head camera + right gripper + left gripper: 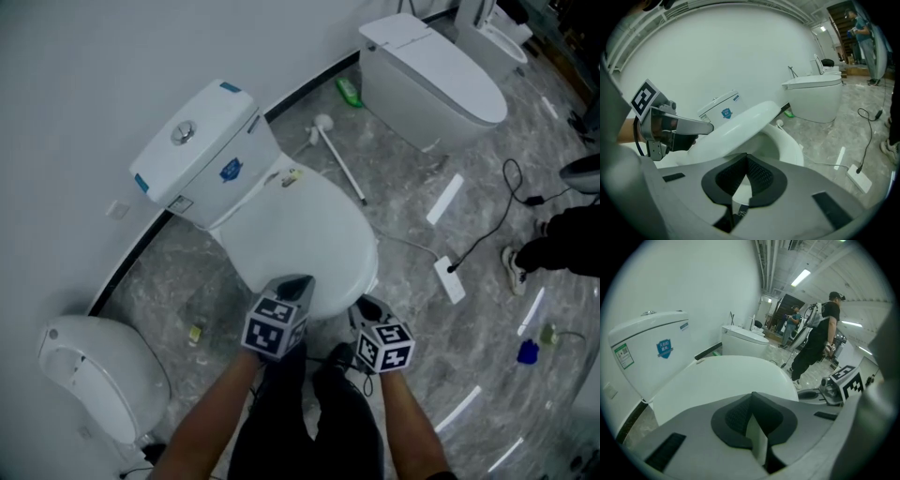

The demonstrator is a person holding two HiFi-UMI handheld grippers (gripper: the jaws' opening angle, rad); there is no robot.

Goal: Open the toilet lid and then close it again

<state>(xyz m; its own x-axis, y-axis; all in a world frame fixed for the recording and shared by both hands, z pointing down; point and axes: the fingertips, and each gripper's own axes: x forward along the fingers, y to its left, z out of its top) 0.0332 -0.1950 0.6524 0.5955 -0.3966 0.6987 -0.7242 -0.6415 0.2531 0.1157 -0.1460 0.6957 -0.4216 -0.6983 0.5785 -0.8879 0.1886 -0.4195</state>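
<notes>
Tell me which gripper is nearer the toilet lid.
Left. The left gripper is at the front edge of the partly raised toilet lid. The right gripper hangs beside the front of the bowl, clear of the lid.

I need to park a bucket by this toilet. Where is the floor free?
Freest: grey marble floor between the middle white toilet and the lower-left white toilet, bare but one small yellow item. Crowded on the right: white toilet brush, white power strip, black cable.
</notes>
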